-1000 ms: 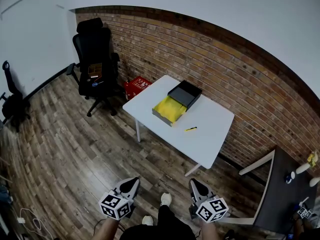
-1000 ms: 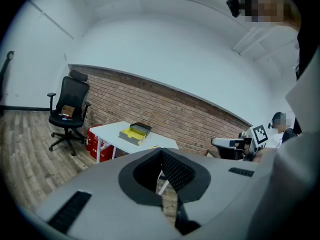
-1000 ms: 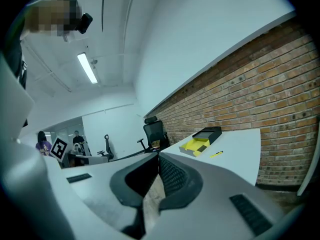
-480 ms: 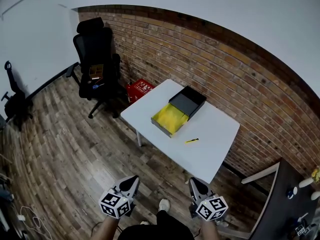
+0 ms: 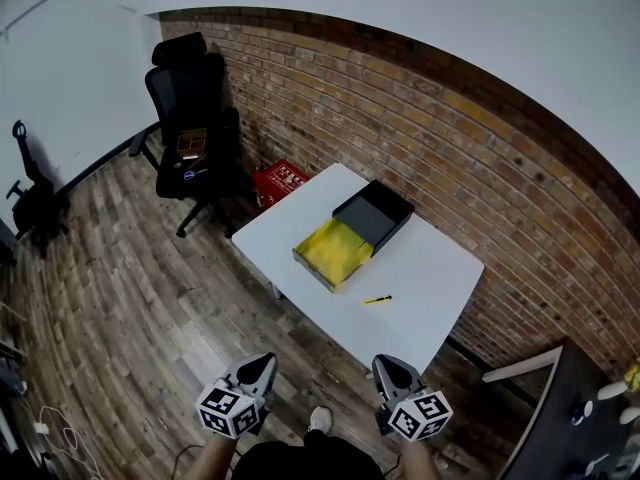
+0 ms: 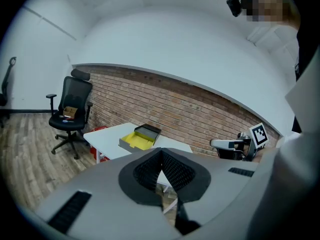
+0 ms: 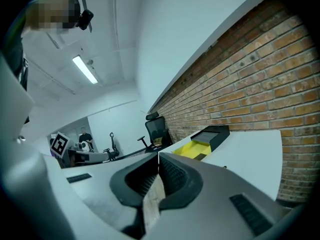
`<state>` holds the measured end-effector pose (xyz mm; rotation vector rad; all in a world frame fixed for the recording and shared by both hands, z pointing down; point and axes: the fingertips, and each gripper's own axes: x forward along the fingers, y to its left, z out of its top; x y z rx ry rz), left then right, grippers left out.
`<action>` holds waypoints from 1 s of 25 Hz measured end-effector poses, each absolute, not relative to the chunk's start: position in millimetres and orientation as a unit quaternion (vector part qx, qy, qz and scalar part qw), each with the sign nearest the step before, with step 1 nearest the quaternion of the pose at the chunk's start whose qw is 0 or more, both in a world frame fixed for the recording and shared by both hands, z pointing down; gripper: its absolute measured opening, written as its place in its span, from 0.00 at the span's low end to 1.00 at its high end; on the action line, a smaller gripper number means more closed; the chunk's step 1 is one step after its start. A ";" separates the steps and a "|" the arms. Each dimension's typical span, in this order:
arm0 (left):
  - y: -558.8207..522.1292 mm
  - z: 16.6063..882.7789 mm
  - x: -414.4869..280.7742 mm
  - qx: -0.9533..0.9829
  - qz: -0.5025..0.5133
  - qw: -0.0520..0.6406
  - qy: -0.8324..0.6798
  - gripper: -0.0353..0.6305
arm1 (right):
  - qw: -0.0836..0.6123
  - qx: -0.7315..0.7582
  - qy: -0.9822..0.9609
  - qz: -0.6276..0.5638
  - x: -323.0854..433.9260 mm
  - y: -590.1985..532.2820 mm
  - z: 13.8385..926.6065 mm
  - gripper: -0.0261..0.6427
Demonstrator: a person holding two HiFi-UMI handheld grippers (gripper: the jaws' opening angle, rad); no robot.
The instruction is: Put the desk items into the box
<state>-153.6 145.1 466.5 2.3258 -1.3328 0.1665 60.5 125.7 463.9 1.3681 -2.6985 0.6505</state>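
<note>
In the head view, your left tongs point(image 5: 262, 365) and right tongs point(image 5: 386, 366) sit at the bottom edge. The white desk point(image 5: 430, 278) is at centre, carrying the open yellow box point(image 5: 330, 248) and a pen point(image 5: 377, 299) lower right of it.

In the left gripper view, the left tongs point(image 6: 161, 152) are pressed together and empty, with the box point(image 6: 136, 140) just above them.

In the right gripper view, the right tongs point(image 7: 158, 156) are also pressed together, with the box point(image 7: 197, 148) right of centre.

Box point(image 5: 333, 249) and yellow pen point(image 5: 377, 299) lie apart — on white table point(image 5: 432, 268).

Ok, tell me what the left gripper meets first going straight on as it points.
The left gripper likely meets the near edge of the white table, before the yellow box; only floor between, depth unclear.
</note>
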 end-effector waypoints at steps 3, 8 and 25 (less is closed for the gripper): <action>128.7 468.3 -142.0 0.843 0.061 0.226 -0.485 0.06 | 0.026 0.435 -0.876 0.207 68.8 107.7 464.7 0.07; 113.1 473.1 -128.8 0.842 0.064 0.227 -0.486 0.06 | 0.028 0.431 -0.878 0.205 80.4 87.4 469.5 0.07; 33.6 477.6 -134.5 0.850 0.066 0.231 -0.469 0.06 | 0.029 0.440 -0.871 0.217 68.0 23.0 480.3 0.07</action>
